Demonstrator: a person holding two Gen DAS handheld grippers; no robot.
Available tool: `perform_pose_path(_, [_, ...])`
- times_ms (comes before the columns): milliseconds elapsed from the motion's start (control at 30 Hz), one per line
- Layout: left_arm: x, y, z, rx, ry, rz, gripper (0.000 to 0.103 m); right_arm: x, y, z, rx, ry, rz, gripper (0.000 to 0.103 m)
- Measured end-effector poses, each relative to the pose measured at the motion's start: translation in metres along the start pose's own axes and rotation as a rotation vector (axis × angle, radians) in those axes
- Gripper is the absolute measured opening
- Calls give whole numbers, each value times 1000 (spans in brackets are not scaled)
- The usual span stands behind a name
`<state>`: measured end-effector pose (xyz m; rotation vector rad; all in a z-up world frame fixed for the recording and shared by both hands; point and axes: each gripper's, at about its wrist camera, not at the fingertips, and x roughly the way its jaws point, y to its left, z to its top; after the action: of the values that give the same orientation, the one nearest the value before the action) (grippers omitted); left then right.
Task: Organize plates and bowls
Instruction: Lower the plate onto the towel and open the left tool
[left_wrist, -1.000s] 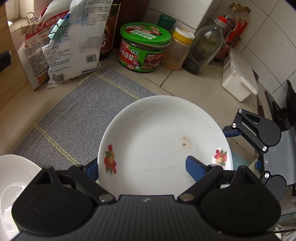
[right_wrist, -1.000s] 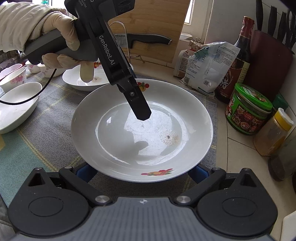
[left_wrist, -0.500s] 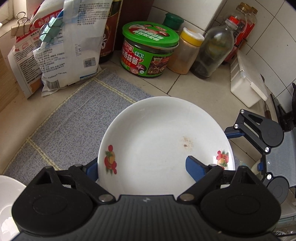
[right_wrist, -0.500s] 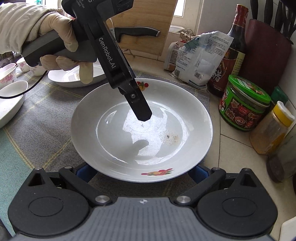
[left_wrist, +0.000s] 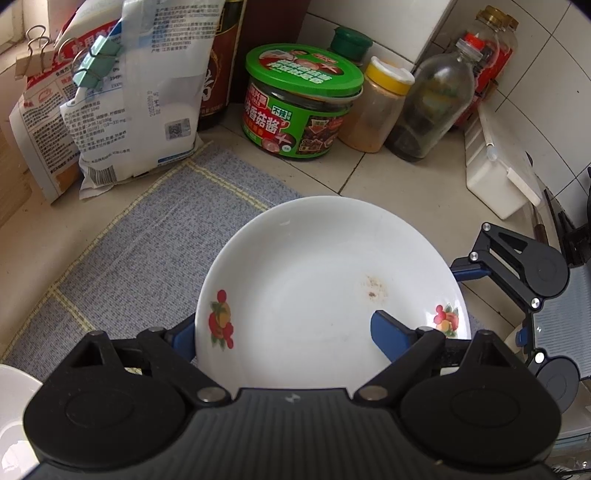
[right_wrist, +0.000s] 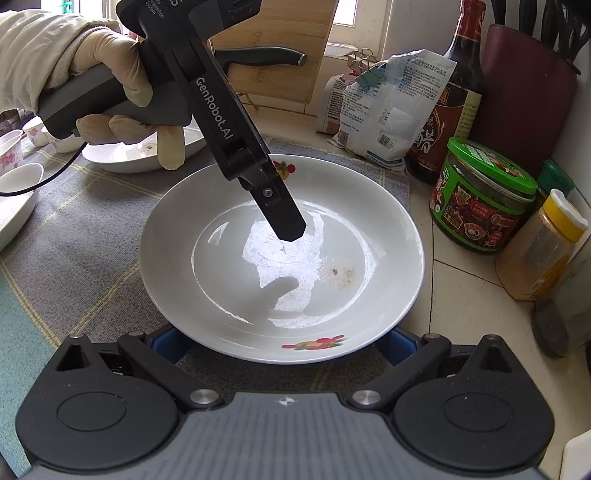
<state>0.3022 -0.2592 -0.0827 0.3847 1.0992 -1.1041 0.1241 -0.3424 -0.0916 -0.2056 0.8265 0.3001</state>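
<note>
A white deep plate (left_wrist: 314, 280) with fruit decals and a brown stain sits over the right end of the grey mat (left_wrist: 140, 243). My left gripper (left_wrist: 280, 325) is shut on its rim, one blue finger inside the plate and the other outside under the edge. In the right wrist view that inner finger (right_wrist: 280, 210) reaches down into the plate (right_wrist: 229, 280), held by a gloved hand (right_wrist: 110, 62). My right gripper (right_wrist: 280, 343) has both blue fingers spread wide under the near rim, their tips hidden. It appears beside the plate as the right gripper (left_wrist: 517, 266).
A green-lidded jar (left_wrist: 299, 107), a yellow-capped spice bottle (left_wrist: 376, 107), a glass bottle (left_wrist: 432, 103) and a white box (left_wrist: 495, 173) crowd the tiled corner. Clipped bags (left_wrist: 122, 103) stand behind the mat. Another plate (right_wrist: 140, 155) and bowls (right_wrist: 14, 195) lie further along the mat.
Both grippers and the plate between them have shifted toward the jars in the corner. The other plate and bowls have slid away to the left. Neither grip has changed.
</note>
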Motion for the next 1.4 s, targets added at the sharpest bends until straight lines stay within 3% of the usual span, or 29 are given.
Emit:
perform_pose_path(267, [-7,-4,-3,32,-25,28,93,-2,1,-1,-2,0,-10,103])
perform_pose_path(733, [-60,-16,-22,58,-123,116,93,-15,9,-4,-14,6,-33,103])
perform_pose_path(1400, [-145,-75,-112,-10,-299,226,94,-62,57,-10,-42,-60,11,103])
